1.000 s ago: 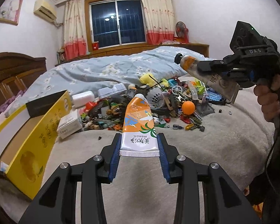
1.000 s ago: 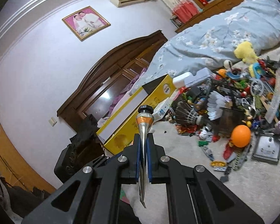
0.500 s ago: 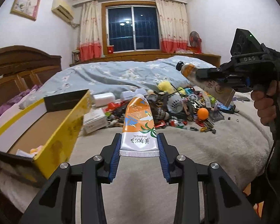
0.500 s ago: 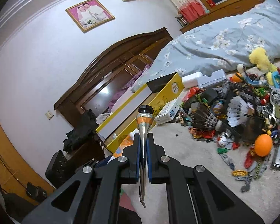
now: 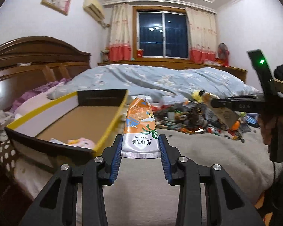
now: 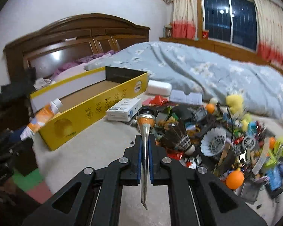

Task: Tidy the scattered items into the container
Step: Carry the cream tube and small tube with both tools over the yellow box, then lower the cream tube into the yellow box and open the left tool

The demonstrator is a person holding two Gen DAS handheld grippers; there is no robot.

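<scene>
While clamped: tube [image 5: 140, 128] beside box [image 5: 111, 124].

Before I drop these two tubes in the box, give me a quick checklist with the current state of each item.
1. Left tool grips the orange tube: ok, both pads pinch its crimped end.
2. Right tool grips the silver tube: ok, clamped edge-on.
3. Box open, with room: ok, floor mostly bare; a pink toy lies at the near end.
4. Orange tube over the box: cannot tell. In the right view its cap overlaps the near corner; in the left view it looks beside the wall.
5. Silver tube over the box: not ok, it is right of the box, near the clutter pile.
</scene>
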